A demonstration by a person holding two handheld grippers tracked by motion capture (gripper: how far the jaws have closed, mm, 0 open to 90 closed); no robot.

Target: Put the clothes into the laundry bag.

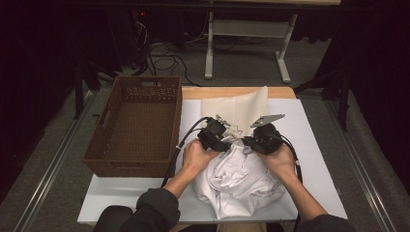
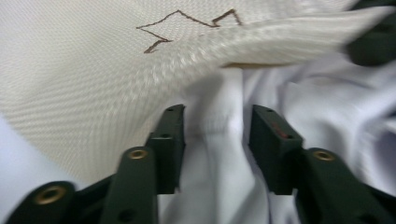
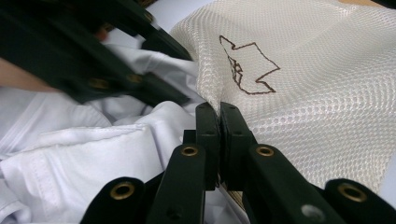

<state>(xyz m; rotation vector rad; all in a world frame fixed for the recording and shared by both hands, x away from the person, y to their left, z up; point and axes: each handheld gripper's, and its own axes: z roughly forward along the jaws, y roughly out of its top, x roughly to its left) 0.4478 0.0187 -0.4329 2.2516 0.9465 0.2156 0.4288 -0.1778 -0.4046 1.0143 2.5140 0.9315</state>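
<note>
Mesh bag (image 1: pixel 237 108) lies flat on the white table (image 1: pixel 314 159), its mouth at the crumpled white garment (image 1: pixel 239 179) heaped in front of the person. The right gripper (image 3: pixel 218 121) pinches the bag's edge, jaws tight on the mesh. The left gripper (image 2: pixel 217 135) stands half open over a fold of garment, pads not pressing – I'd close it on a thick bunch, then feed that under the lifted edge while the right holds the mouth high – the wicker basket (image 1: pixel 135 125) waits to the left
</note>
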